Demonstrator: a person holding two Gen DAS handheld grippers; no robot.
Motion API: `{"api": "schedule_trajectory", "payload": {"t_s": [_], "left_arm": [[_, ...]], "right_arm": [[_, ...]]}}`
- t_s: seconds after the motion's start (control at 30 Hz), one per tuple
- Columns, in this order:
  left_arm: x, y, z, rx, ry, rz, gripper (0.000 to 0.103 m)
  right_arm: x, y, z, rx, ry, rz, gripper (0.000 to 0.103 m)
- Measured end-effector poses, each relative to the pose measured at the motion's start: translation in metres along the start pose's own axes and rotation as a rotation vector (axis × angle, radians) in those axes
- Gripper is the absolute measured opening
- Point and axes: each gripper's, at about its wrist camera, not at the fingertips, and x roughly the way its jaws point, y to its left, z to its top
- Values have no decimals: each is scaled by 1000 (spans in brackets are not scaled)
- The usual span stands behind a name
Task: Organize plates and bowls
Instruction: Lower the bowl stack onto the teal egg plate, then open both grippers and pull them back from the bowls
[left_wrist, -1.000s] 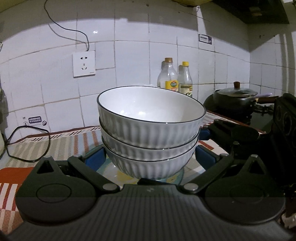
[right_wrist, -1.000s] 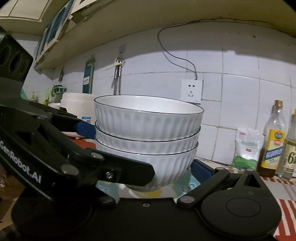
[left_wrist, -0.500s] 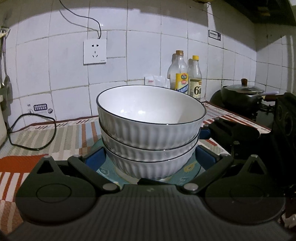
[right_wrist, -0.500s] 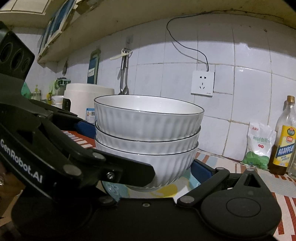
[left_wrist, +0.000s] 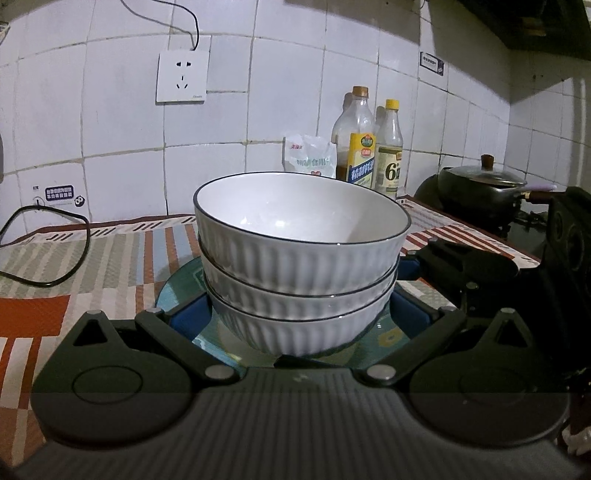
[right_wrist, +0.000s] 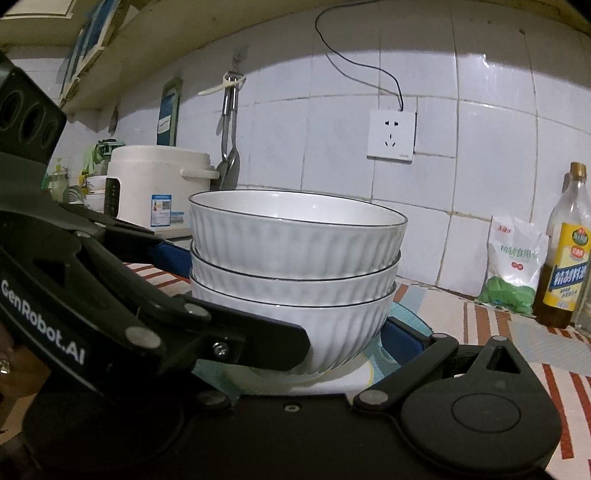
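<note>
Three white ribbed bowls are nested in one stack at frame centre, standing on a patterned plate on the table. The left hand-held gripper and the right hand-held gripper each stand wide around the lowest bowl; whether the blue pads touch it cannot be told. Stacking appears done; final placement may remain. A striped cloth covers the table. White tiled wall, socket, bottles behind.
</note>
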Motion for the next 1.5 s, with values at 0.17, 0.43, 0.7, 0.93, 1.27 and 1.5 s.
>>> {"api": "schedule_trajectory", "payload": {"t_s": [0.17,0.43,0.7,0.93,1.27,1.5], "left_arm": [[10,7,2,3,2,-14,103],[22,8,2,11,7,-22,103],[21,6,3,19,17,-17,103],[19,4,5,18,28,-13,103],[-8,-15,7,67,12,29,103],[-36,-21,6,58,13,69,103]], "right_arm": [[9,-4,1,14,4,-13,103],[18,-6,-2,-23,19,-38,103],[17,-6,-4,-25,28,-49,102],[13,-3,-1,-6,55,-78,103],[-11,25,3,-79,57,-148,103],[-34,32,9,-27,95,-187,103]]}}
